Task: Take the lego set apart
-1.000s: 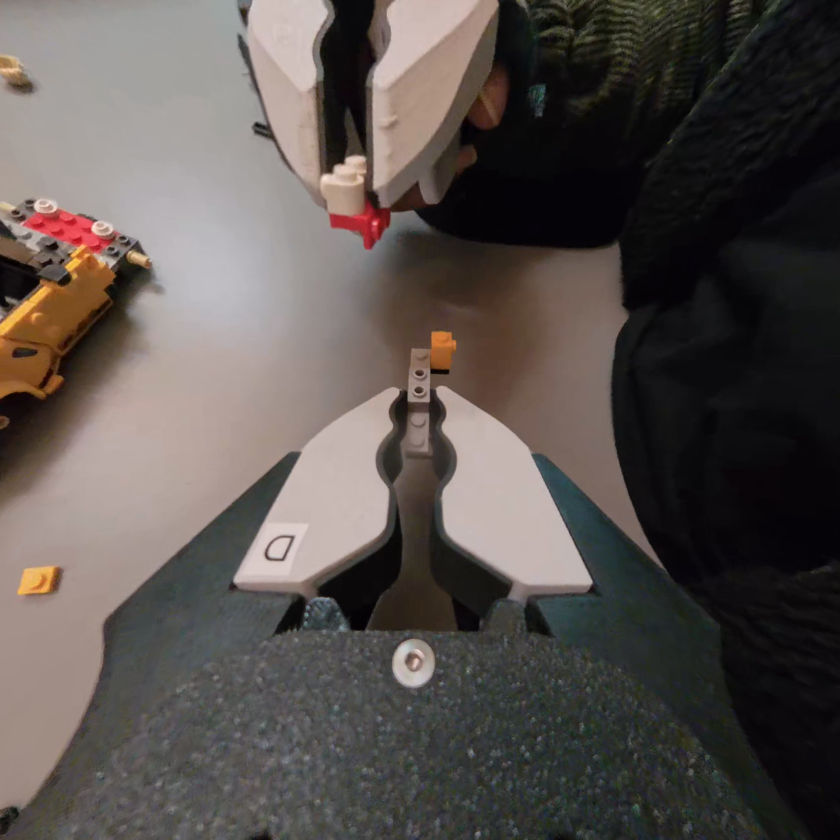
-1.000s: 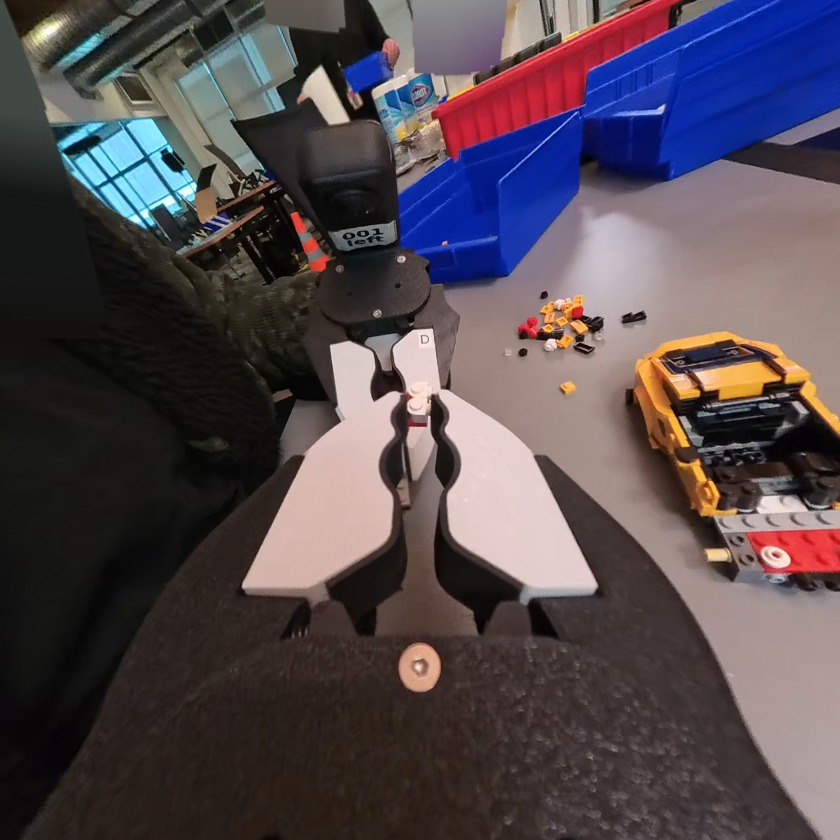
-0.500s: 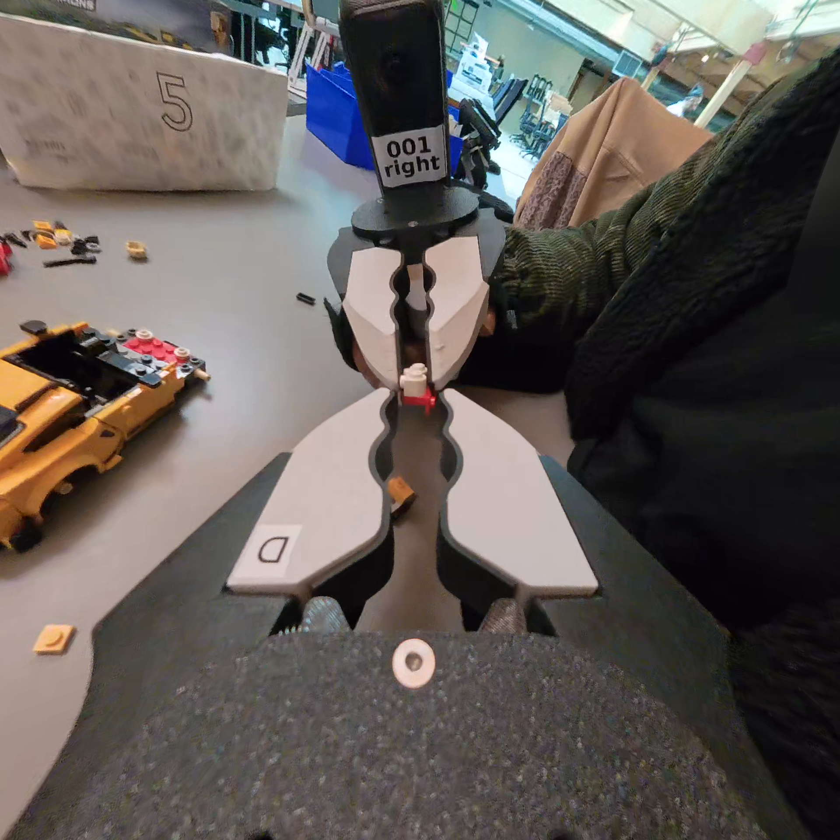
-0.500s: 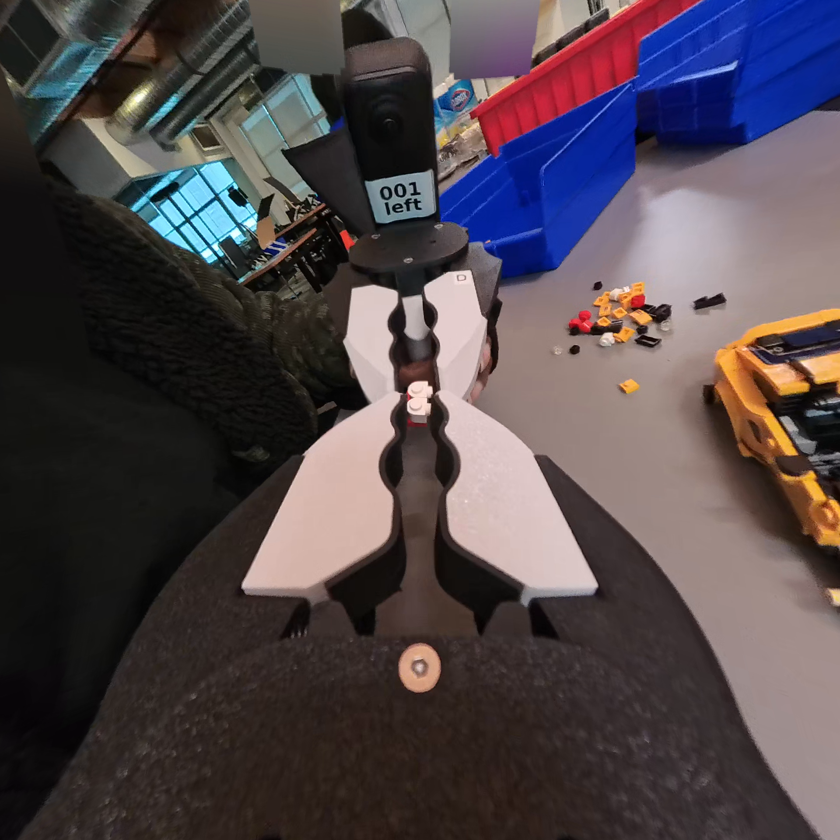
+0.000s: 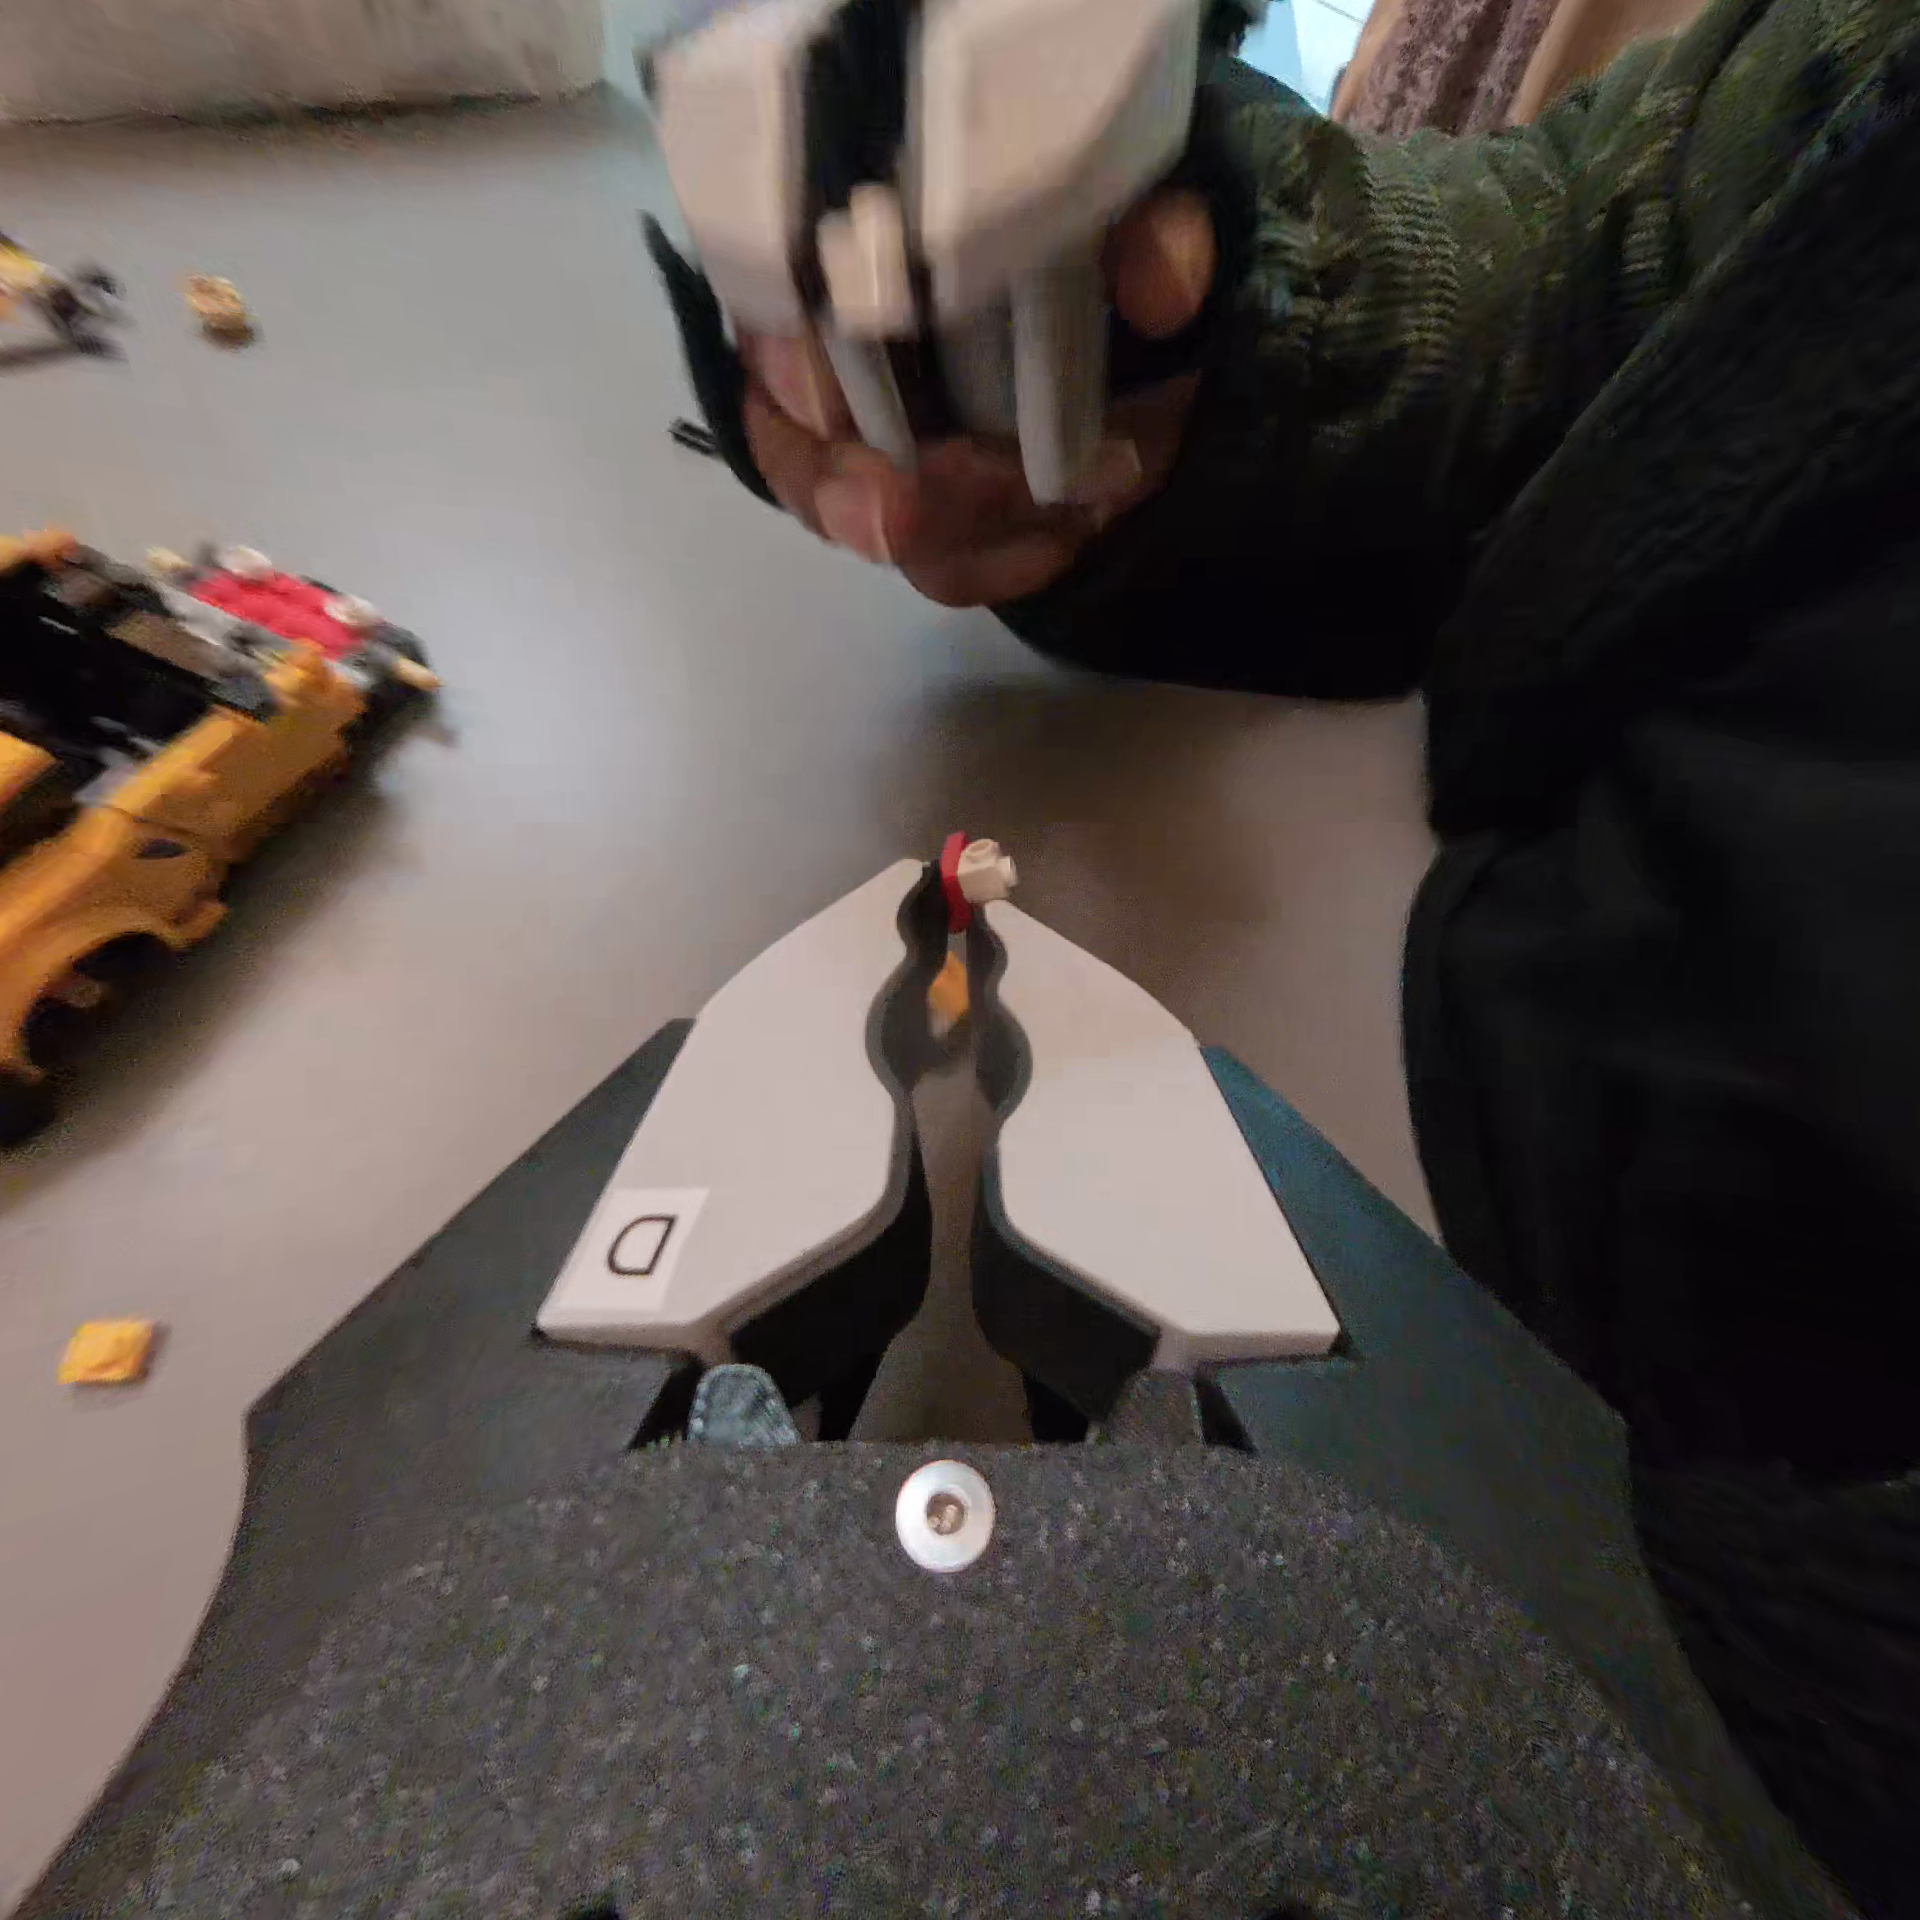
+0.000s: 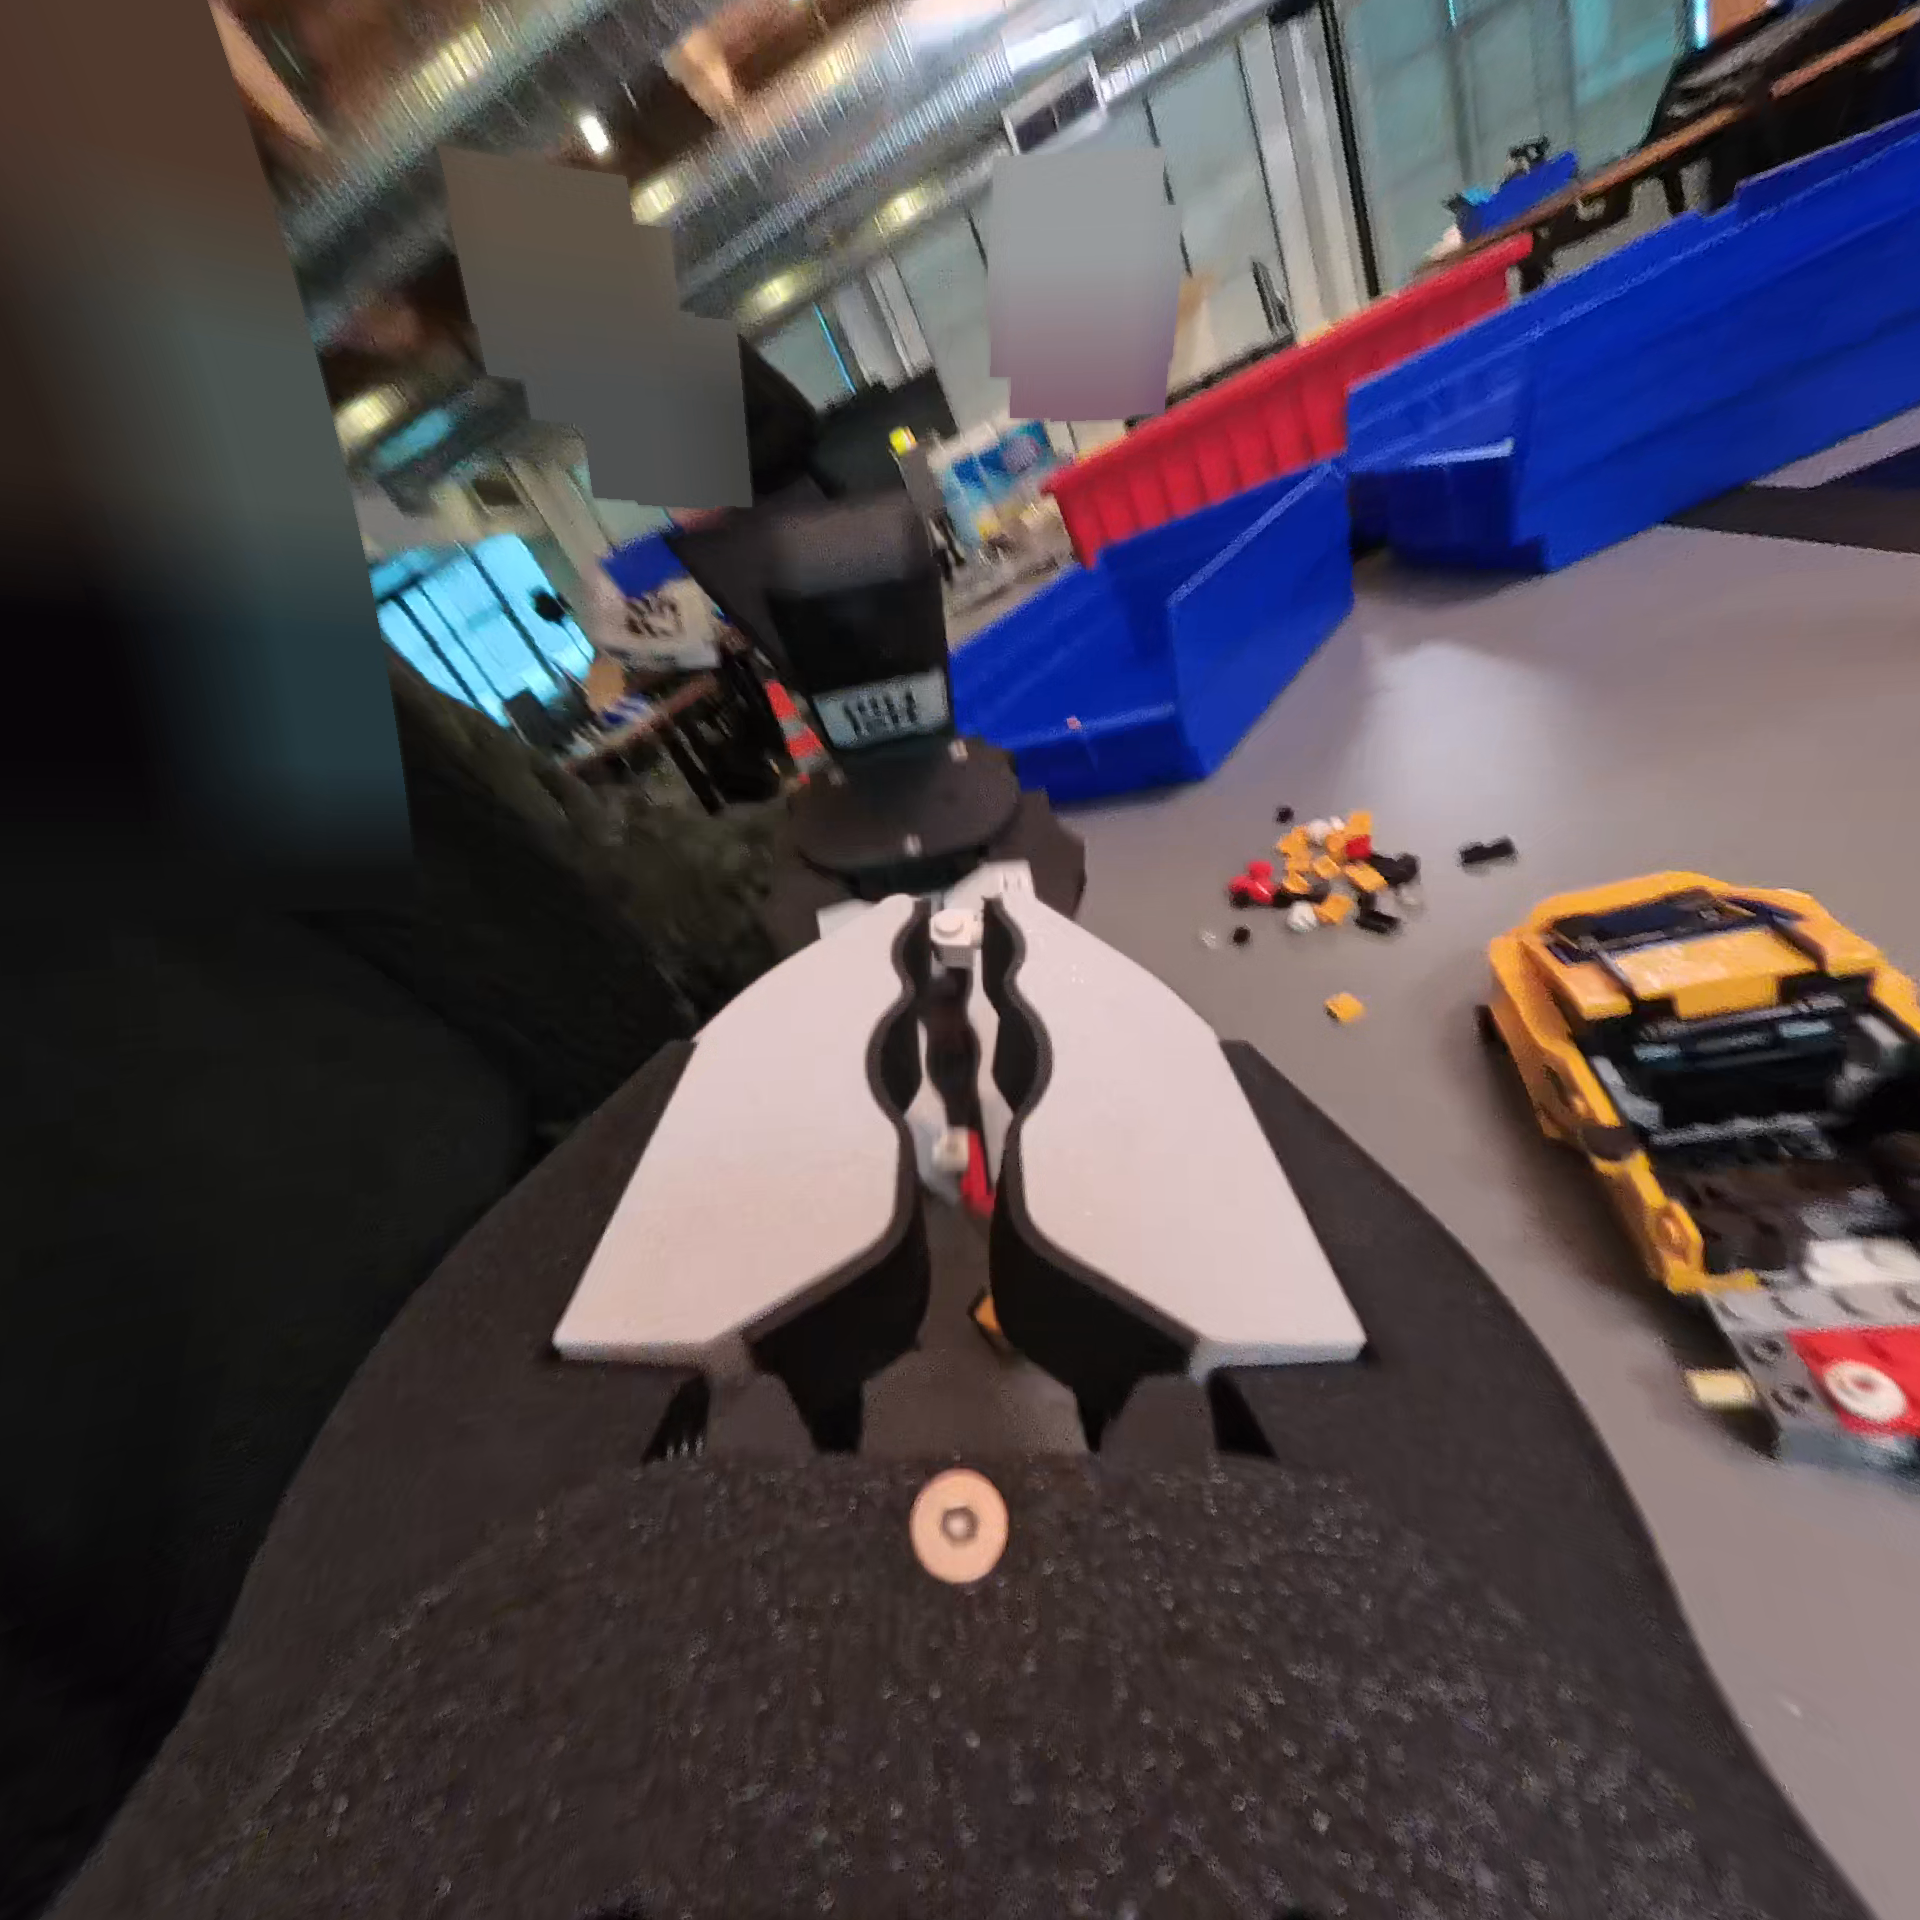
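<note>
My left gripper (image 5: 951, 883) is shut on a small red piece (image 5: 954, 902) with a white round stud piece (image 5: 985, 871) on it, held low over the grey table. My right gripper (image 6: 956, 927) is shut on a white piece (image 6: 954, 935). In the left wrist view it hangs blurred above and beyond the left one (image 5: 873, 312). The red piece also shows through the gap between my right fingers (image 6: 975, 1174). The yellow lego car (image 5: 156, 748) (image 6: 1683, 1060), partly stripped, lies on the table to the side. An orange piece (image 5: 948, 992) lies on the table under my left fingers.
A pile of loose pieces (image 6: 1330, 873) and a single orange tile (image 6: 1343, 1006) (image 5: 109, 1351) lie near the car. Blue bins (image 6: 1195, 644) and a red bin (image 6: 1247, 457) stand at the table's back. A dark sleeve (image 5: 1662, 727) fills the right side. The left gripper's tips are roughly 8 cm from the right gripper's. Both grippers' tips are roughly 15 cm from the yellow lego car (image 6: 1683, 1060).
My left gripper let go of the grey and orange piece, then shut on the red piece held by the right. The grippers pulled apart; the right keeps a white piece.
</note>
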Available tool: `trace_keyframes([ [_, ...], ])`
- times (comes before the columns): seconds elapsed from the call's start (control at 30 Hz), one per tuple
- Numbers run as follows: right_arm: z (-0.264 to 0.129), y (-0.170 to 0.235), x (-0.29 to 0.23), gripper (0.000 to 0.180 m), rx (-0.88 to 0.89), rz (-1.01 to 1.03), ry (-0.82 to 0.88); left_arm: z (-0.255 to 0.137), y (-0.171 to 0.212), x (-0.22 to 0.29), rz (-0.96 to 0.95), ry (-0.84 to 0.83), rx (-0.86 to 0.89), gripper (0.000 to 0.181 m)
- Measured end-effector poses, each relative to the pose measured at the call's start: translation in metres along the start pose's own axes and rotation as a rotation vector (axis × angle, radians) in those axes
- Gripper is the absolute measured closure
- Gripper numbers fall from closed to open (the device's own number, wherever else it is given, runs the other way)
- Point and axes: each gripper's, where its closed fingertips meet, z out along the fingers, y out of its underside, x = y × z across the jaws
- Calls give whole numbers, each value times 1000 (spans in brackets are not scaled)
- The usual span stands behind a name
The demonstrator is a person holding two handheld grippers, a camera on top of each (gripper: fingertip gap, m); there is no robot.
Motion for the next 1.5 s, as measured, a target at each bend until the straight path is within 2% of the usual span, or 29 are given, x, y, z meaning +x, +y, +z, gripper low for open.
trace_keyframes([
  [0.17, 2, 43, 13, 171, -258, -153, 96, -1, 4, -18, -39, -48, -24, 171],
  [0.4, 3, 71, 23, 170, -442, -365, 188, -2, 3, -19, -30, -65, -31, 171],
  [0.47, 1, 78, 31, 165, -494, -382, 226, -4, 6, -25, -20, -100, -51, 171],
  [0.53, -1, 86, 38, 151, -548, -369, 249, -5, 7, -25, -28, -100, -56, 171],
  [0.7, 9, 77, 24, 157, -475, -402, 208, -1, 10, -21, 14, -104, -83, 171],
  [1.17, 10, 86, 18, 170, -519, -415, 167, 4, 14, -14, 90, -100, -120, 171],
  [1.37, 10, 83, 7, 171, -521, -485, 127, 4, 11, -4, 120, -51, -106, 171],
  [1.5, 11, 66, 4, 172, -404, -417, 110, -2, -4, -4, 55, -20, -23, 172],
])
